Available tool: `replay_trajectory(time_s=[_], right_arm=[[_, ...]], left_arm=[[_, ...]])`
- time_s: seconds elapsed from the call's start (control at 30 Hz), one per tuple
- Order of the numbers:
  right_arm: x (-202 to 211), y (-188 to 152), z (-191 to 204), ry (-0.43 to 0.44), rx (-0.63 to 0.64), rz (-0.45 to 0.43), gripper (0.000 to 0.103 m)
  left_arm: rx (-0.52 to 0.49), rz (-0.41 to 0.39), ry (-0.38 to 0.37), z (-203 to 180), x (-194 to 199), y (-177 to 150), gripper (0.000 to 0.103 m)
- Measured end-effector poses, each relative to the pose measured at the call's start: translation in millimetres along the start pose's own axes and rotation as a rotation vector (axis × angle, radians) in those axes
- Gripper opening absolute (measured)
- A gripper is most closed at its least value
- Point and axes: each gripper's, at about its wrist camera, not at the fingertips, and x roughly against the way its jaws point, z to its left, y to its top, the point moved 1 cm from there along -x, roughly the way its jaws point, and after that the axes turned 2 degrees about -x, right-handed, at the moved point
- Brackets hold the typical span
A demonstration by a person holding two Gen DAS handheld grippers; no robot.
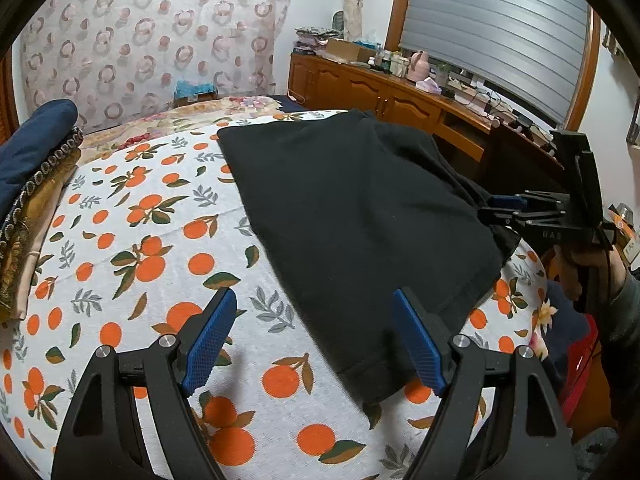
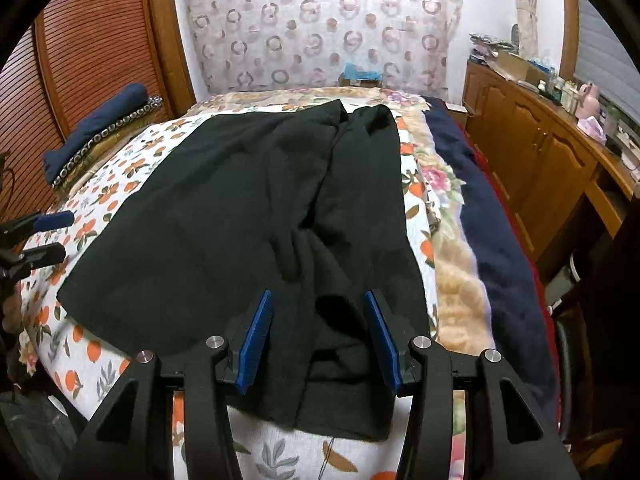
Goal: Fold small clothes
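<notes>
Black garment [image 1: 352,216] lies spread on the orange-print bedsheet [image 1: 160,248], partly folded, rumpled along its right side. Left gripper [image 1: 316,344] wide apart over the near hem, gripping nothing. Right gripper [image 2: 320,344] half-spread, pads straddling bunched cloth, not pinching.

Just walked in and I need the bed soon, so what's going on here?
A person is folding a black garment spread on the orange-print sheet of the bed, with a handheld gripper in each hand. The right gripper is open over the garment's near edge, with fabric lying between its blue pads, not pinched. The left gripper hangs wide open at the garment's other side, holding nothing. The garment is partly doubled over and rumpled. A stack of folded clothes sits at the bed's far corner.
</notes>
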Motion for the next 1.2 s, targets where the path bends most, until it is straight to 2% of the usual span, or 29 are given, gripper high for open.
replay_trajectory(time_s=[0.07, 0.1, 0.13, 0.17, 0.2, 0.33, 0.47, 0.6, 0.9, 0.97, 1.0, 1.03, 1.1, 1.2], right_arm=[[-5, 3, 6, 0.002, 0.005, 0.001, 0.05], [-5, 3, 7, -0.002, 0.009, 0.0, 0.045], [-5, 3, 10, -0.001, 0.019, -0.004, 0.028], [-7, 0, 14, 0.008, 0.03, -0.008, 0.02], [-5, 1, 16, 0.009, 0.037, -0.019, 0.008], [11, -1, 18, -0.004, 0.033, -0.089, 0.004], [33, 0, 13, -0.025, 0.016, -0.134, 0.004], [31, -6, 15, -0.053, 0.023, -0.117, 0.004], [24, -14, 20, -0.048, 0.005, -0.077, 0.004], [25, -14, 21, -0.058, 0.016, -0.068, 0.01], [26, -15, 20, -0.067, 0.014, -0.061, 0.017], [26, -16, 19, -0.077, 0.01, -0.054, 0.028], [26, -18, 10, -0.1, -0.011, -0.045, 0.043], [25, -22, 1, -0.08, -0.053, -0.027, 0.044]], left_arm=[[-0.001, 0.005, -0.002, -1, -2, 0, 0.081], [-0.004, 0.008, -0.002, -2, -3, -1, 0.081], [-0.006, 0.009, -0.002, -2, -3, -2, 0.081], [-0.006, 0.01, -0.001, -2, -3, -2, 0.081], [-0.004, 0.01, -0.003, -3, -3, -2, 0.081], [0.001, 0.009, -0.004, -3, -2, -4, 0.081], [0.001, 0.014, -0.008, -4, -4, -4, 0.081], [-0.003, 0.02, -0.014, -5, -4, -7, 0.081], [0.001, 0.028, -0.014, -6, -6, -11, 0.081], [0.003, 0.035, -0.016, -6, -7, -12, 0.081], [0.006, 0.04, -0.016, -6, -8, -13, 0.081], [0.008, 0.044, -0.018, -6, -9, -14, 0.081], [0.01, 0.05, -0.023, -6, -10, -15, 0.081], [0.001, 0.051, -0.03, -8, -9, -17, 0.08]])
